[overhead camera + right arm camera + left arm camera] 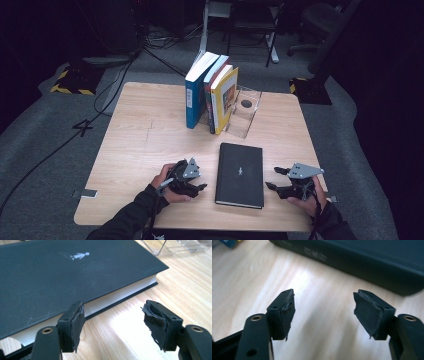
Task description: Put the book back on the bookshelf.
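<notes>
Flat black hardcover book (pixel 239 174) on light wooden table (pixel 140 145), left gripper (pixel 198 187) and right gripper (pixel 270 185) flanking it, both jaws wide, empty.

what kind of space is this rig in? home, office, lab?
Probably a lab or recording studio, not a home. A lone wooden table stands on grey carpet in a dark room, cables trail over the floor to it, and yellow-and-black hazard tape marks a stand base behind it.

Grey carpet floor (pixel 45 125) with cables (pixel 107 95) and dim office chairs (pixel 325 20).
</notes>
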A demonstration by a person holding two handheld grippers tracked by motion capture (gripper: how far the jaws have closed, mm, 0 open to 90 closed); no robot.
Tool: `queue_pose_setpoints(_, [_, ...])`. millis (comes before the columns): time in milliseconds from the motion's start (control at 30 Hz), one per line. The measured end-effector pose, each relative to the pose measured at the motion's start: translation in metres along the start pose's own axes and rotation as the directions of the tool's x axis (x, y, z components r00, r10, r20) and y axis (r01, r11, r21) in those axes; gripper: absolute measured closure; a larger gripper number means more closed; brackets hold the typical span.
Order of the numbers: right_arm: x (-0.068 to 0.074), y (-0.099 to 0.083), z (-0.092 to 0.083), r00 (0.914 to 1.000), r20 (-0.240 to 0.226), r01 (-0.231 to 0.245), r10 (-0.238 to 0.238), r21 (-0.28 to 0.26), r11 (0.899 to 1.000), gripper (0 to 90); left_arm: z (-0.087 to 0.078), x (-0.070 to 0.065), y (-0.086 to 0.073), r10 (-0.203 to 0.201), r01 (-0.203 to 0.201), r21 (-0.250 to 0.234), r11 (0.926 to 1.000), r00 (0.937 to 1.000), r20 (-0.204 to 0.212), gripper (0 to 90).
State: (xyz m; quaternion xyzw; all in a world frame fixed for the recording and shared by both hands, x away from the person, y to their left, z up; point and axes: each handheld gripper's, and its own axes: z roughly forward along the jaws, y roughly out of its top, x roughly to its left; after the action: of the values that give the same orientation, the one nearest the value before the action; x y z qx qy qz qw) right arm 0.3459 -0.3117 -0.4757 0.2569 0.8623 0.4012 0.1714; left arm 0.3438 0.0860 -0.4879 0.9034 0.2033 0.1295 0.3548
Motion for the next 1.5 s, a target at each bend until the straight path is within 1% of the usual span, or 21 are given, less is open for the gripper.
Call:
queue_pose_setpoints(67, [0.000, -0.002, 0.001, 1.0000, -0.005, -0.001, 0.001, 0.011, 1.000, 32.9, -0.003, -0.003, -0.005, -0.022, 0.023, -0.008, 0.9997, 0.9995, 0.024, 29.8])
queue_pose_setpoints(100, [-0.001, -0.003, 0.002, 0.9999, -0.011, -0.003, 0.003, 0.025, 1.000, 32.5, -0.004, -0.005, -0.008, -0.025, 0.025, -0.006, 0.9997, 0.9993, 0.028, 28.5])
queue_pose_setpoints(133, [-0.002, -0.004, 0.002, 0.9999, -0.015, -0.007, 0.007, 0.029, 1.000, 32.4, -0.005, -0.007, -0.009, -0.025, 0.026, -0.008, 0.9996, 0.9989, 0.039, 27.8])
queue_pose_setpoints(167, [-0.002, -0.004, 0.002, 0.9999, -0.015, -0.007, 0.007, 0.029, 1.000, 32.4, -0.005, -0.007, -0.009, -0.025, 0.026, -0.008, 0.9996, 0.9989, 0.039, 27.0])
queue_pose_setpoints(233, [-0.002, -0.006, 0.003, 0.9998, -0.017, -0.007, 0.008, 0.040, 0.999, 31.9, -0.005, -0.010, -0.012, -0.035, 0.036, -0.008, 0.9993, 0.9976, 0.059, 26.5])
queue_pose_setpoints(267, [-0.002, -0.007, 0.004, 0.9997, -0.025, -0.005, 0.006, 0.049, 0.999, 31.3, -0.005, -0.011, -0.013, -0.035, 0.035, -0.005, 0.9994, 0.9971, 0.068, 25.5])
queue_pose_setpoints(367, [-0.001, -0.008, 0.006, 0.9995, -0.030, -0.003, 0.004, 0.062, 0.998, 30.5, -0.005, -0.017, -0.015, -0.028, 0.028, -0.001, 0.9996, 0.9956, 0.090, 24.4])
queue_pose_setpoints(433, [0.000, -0.008, 0.008, 0.9992, -0.041, 0.005, -0.002, 0.078, 0.997, 30.2, -0.004, -0.019, -0.015, -0.028, 0.028, 0.001, 0.9996, 0.9948, 0.098, 24.1])
queue_pose_setpoints(467, [0.001, -0.009, 0.010, 0.9985, -0.055, 0.012, -0.007, 0.087, 0.996, 30.1, -0.004, -0.020, -0.016, -0.026, 0.025, 0.006, 0.9997, 0.9939, 0.107, 23.9])
queue_pose_setpoints(500, [0.001, -0.009, 0.010, 0.9985, -0.055, 0.012, -0.007, 0.087, 0.996, 30.1, -0.003, -0.022, -0.017, -0.022, 0.021, 0.009, 0.9997, 0.9933, 0.113, 23.9])
queue_pose_setpoints(600, [0.003, -0.009, 0.013, 0.9972, -0.070, 0.033, -0.026, 0.107, 0.994, 29.9, -0.001, -0.024, -0.017, -0.020, 0.018, 0.015, 0.9997, 0.9907, 0.135, 22.6])
queue_pose_setpoints(700, [0.006, -0.009, 0.015, 0.9948, -0.094, 0.049, -0.039, 0.110, 0.993, 29.7, 0.000, -0.025, -0.018, -0.022, 0.020, 0.012, 0.9997, 0.9905, 0.136, 21.7])
queue_pose_setpoints(733, [0.006, -0.009, 0.015, 0.9948, -0.094, 0.049, -0.039, 0.110, 0.993, 29.7, 0.000, -0.025, -0.018, -0.022, 0.020, 0.012, 0.9997, 0.9905, 0.136, 21.3])
queue_pose_setpoints(767, [0.007, -0.008, 0.017, 0.9931, -0.108, 0.058, -0.046, 0.109, 0.992, 29.6, 0.001, -0.024, -0.018, -0.029, 0.030, -0.001, 0.9996, 0.9900, 0.138, 21.2])
queue_pose_setpoints(833, [0.008, -0.008, 0.017, 0.9924, -0.114, 0.060, -0.048, 0.106, 0.993, 29.6, 0.001, -0.024, -0.019, -0.029, 0.030, -0.004, 0.9995, 0.9902, 0.136, 21.0])
queue_pose_setpoints(900, [0.010, -0.008, 0.018, 0.9909, -0.122, 0.070, -0.057, 0.110, 0.991, 29.6, 0.002, -0.025, -0.018, -0.024, 0.024, 0.002, 0.9997, 0.9923, 0.121, 20.5])
queue_pose_setpoints(1000, [0.013, -0.008, 0.021, 0.9879, -0.137, 0.087, -0.072, 0.111, 0.990, 29.8, 0.003, -0.025, -0.017, -0.023, 0.023, 0.002, 0.9997, 0.9923, 0.122, 18.3])
queue_pose_setpoints(1267, [0.014, -0.007, 0.020, 0.9876, -0.131, 0.100, -0.087, 0.093, 0.991, 29.7, 0.005, -0.023, -0.016, -0.014, 0.014, 0.004, 0.9999, 0.9917, 0.128, 16.3])
queue_pose_setpoints(1333, [0.014, -0.006, 0.018, 0.9879, -0.130, 0.095, -0.084, 0.085, 0.992, 29.8, 0.005, -0.022, -0.016, -0.013, 0.012, 0.004, 0.9999, 0.9915, 0.130, 16.0])
queue_pose_setpoints(1500, [0.014, -0.006, 0.018, 0.9882, -0.128, 0.094, -0.083, 0.082, 0.992, 30.0, 0.005, -0.021, -0.016, -0.015, 0.015, 0.004, 0.9999, 0.9914, 0.130, 16.0])
